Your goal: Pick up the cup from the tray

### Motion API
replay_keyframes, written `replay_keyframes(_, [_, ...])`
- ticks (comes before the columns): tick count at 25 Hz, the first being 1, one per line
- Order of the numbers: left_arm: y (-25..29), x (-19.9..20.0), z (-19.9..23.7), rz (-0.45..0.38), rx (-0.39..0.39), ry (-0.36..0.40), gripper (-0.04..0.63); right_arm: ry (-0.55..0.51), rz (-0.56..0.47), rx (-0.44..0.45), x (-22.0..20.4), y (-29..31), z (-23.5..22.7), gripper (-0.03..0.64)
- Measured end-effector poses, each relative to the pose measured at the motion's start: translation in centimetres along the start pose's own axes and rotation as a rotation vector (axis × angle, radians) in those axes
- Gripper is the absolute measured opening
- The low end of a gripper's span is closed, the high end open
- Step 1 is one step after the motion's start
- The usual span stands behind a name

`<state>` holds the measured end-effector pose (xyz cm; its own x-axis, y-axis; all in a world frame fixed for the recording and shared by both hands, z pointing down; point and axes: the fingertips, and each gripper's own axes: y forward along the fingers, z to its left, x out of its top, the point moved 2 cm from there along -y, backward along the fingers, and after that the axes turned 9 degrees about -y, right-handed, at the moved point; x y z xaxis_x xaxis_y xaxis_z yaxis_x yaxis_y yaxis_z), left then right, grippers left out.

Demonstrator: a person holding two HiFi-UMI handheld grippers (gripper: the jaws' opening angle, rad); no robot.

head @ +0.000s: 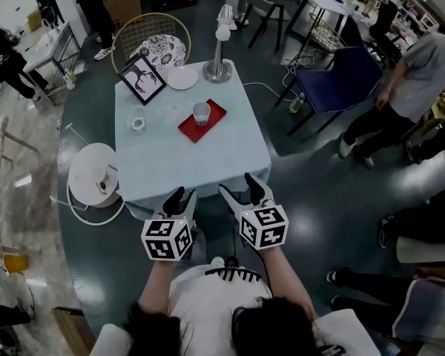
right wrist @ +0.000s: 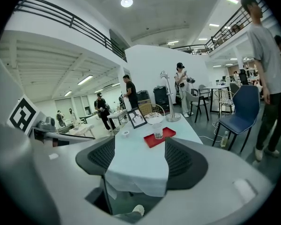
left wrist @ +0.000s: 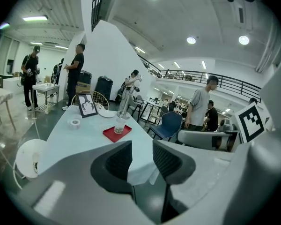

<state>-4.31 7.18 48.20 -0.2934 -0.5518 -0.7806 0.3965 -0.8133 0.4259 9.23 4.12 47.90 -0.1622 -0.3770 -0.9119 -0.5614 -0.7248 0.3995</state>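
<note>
Cup far beyond both tongs

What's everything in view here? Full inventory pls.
table: 1, pale blue cloth, centre
tray: 1, red, on table
cup: 1, white, upright on tray
picture frame: 1, black, table's far-left corner
plate: 1, white, beside picture frame
tape roll: 1, white, left of tray
lamp: 1, silver, table's far edge
wicker chair: 1, tan, behind table
blue chair: 1, blue, right of table
bystanders: several, around room
left tool: 1, grey, open, empty
right tool: 1, grey, open, empty
</note>
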Motion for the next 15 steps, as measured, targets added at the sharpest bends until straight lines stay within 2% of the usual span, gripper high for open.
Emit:
replay_keyframes(7, [2.5,2.2,2.7,0.022,-0.015,-0.014,0.245,0.003,0.007,-0.036,2.0,3.7,-0.8,0.344])
replay_keyframes(12, [4.4,4.5,5.2,0.007,-0.012,-0.031,0.245,0.001,0.027,-0.052,2.9,6.1,-1.0,0.355])
replay_keyframes(15, [5.3,5.6,6.7,0.014,-0.013,-0.039,0.245,0.007,0.033,-0.056,3.5,7.3,-1.1,0.376])
